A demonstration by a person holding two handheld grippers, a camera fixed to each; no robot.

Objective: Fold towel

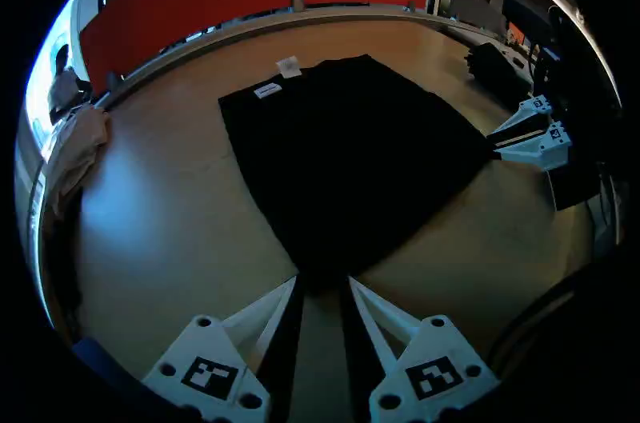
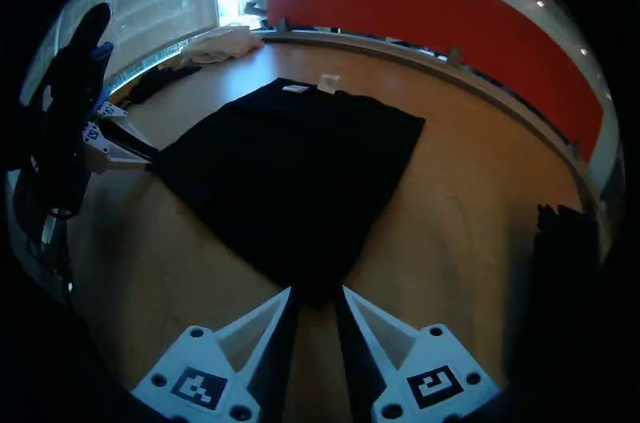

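Your left gripper (image 1: 322,285) sits low at one corner of the black towel (image 1: 352,159), claw narrow, the corner lying between the fingertips with bare wood showing in the gap, so not pinched. Your right gripper (image 2: 316,297) is set just as narrow around another corner. The towel lies spread flat on the wooden table (image 1: 160,207), white tags (image 1: 288,65) at its far corner.

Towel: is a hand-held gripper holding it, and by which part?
Left hand-held gripper and right hand-held gripper each straddle a towel corner; whether they pinch it cannot be told.
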